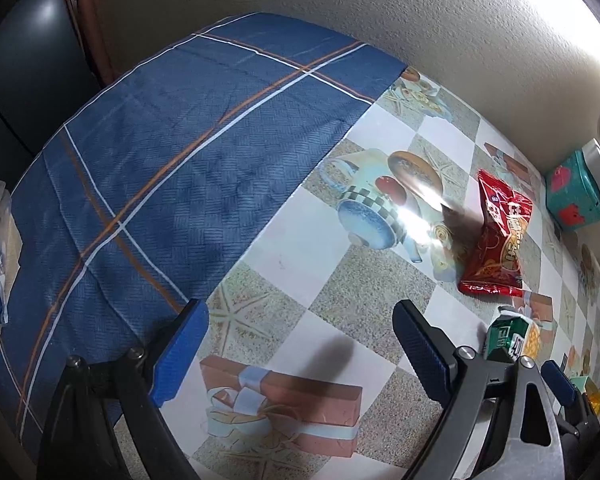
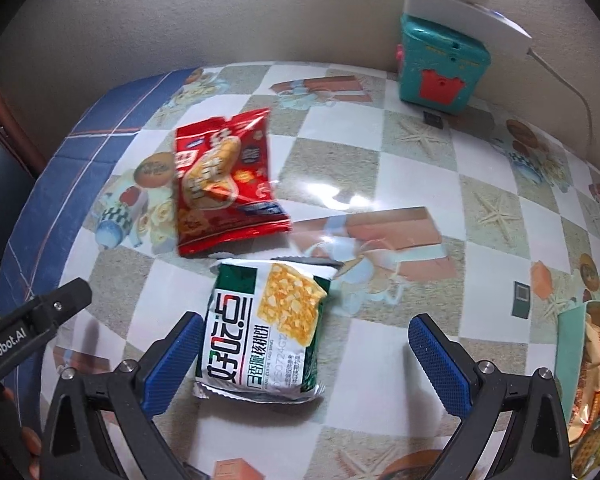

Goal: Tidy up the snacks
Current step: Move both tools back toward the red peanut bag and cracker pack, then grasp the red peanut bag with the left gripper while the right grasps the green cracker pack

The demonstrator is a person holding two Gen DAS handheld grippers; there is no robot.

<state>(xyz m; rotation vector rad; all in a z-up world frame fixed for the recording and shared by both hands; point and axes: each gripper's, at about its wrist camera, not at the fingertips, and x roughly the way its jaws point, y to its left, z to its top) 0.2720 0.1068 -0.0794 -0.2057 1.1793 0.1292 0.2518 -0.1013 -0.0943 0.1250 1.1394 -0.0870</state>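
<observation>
A green and white biscuit packet (image 2: 264, 328) lies flat on the patterned tablecloth. My right gripper (image 2: 306, 340) is open and low over it, the packet lying between the blue pads (image 2: 168, 364), nearer the left one. A red snack packet (image 2: 224, 180) lies just beyond it. In the left wrist view the red packet (image 1: 496, 236) and the green packet (image 1: 512, 338) lie to the right. My left gripper (image 1: 300, 344) is open and empty above the table.
A teal toy box (image 2: 440, 68) with a white device on top stands at the back by the wall. A blue checked cloth (image 1: 172, 160) covers the table's left part. More snack packets (image 2: 596, 380) sit at the right edge.
</observation>
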